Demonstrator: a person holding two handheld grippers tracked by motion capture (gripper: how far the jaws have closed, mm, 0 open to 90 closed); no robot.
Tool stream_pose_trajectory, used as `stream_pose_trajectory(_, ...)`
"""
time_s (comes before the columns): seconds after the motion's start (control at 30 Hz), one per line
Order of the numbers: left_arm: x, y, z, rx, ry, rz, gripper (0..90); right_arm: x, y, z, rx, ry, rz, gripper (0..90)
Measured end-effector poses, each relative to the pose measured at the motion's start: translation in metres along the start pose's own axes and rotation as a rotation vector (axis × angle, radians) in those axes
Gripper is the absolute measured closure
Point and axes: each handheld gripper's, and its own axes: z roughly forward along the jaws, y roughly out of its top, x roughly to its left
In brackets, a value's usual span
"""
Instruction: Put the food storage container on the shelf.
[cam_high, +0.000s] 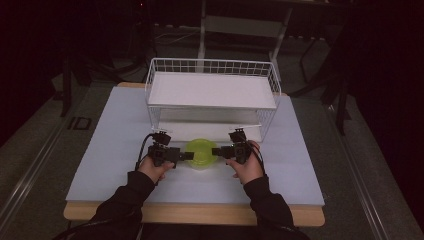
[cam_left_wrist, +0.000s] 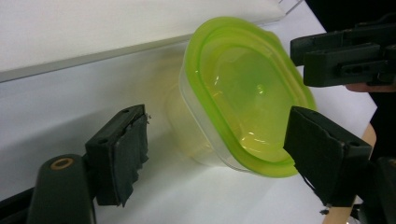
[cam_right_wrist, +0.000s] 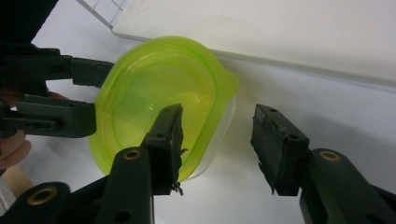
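Flanking green-lidded container (cam_high: 202, 152), left gripper (cam_high: 186, 156), right gripper (cam_high: 216, 151) level, inward-pointing.

Both forearms, in dark sleeves, come up from the near edge in the high view and angle slightly inward. The left hand (cam_high: 152, 167) wraps the left gripper (cam_high: 189, 156), whose jaws point level toward the right. The right hand (cam_high: 246, 167) holds the right gripper (cam_high: 214, 151), jaws level and pointing left, so the two face each other. In each gripper view the jaws stand parted, pads clear of each other.
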Motion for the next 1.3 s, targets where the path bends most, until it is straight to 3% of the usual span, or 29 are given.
stream_pose_trajectory(0.07, 0.0, 0.0, 0.0, -0.01, -0.01, -0.008, 35.3, 0.001, -0.001, 0.003, 0.013, -0.002, 0.004, 57.3)
stream_pose_trajectory(0.23, 0.0, 0.0, 0.0, 0.021, -0.04, -0.011, 60.6, 0.003, -0.004, 0.007, 0.033, -0.002, 0.015, 66.3)
stream_pose_trajectory(0.33, 0.0, 0.0, -0.002, 0.031, -0.045, -0.033, 66.4, 0.006, -0.004, 0.006, 0.022, -0.021, 0.024, 71.4)
stream_pose_trajectory(0.43, -0.004, -0.001, -0.005, 0.031, -0.02, -0.038, 71.8, 0.007, -0.005, 0.003, 0.01, -0.002, 0.055, 76.1)
stream_pose_trajectory(0.57, -0.006, -0.003, -0.008, 0.03, -0.003, -0.055, 79.1, 0.015, -0.006, -0.002, -0.005, -0.024, 0.035, 79.3)
stream_pose_trajectory(0.87, -0.017, 0.001, -0.023, 0.004, -0.003, -0.047, 81.0, 0.03, -0.007, -0.017, -0.059, -0.042, -0.039, 79.7)
stream_pose_trajectory(0.9, -0.029, 0.006, -0.035, -0.006, 0.004, -0.025, 81.0, 0.037, -0.006, -0.027, -0.09, -0.048, -0.071, 79.7)
stream_pose_trajectory(1.07, -0.042, 0.01, -0.048, -0.013, 0.009, -0.012, 81.1, 0.047, -0.004, -0.041, -0.115, -0.061, -0.111, 79.7)
stream_pose_trajectory(1.3, -0.058, 0.021, -0.07, -0.034, -0.014, 0.008, 81.4, 0.06, 0.003, -0.068, -0.162, -0.018, -0.153, 80.0)
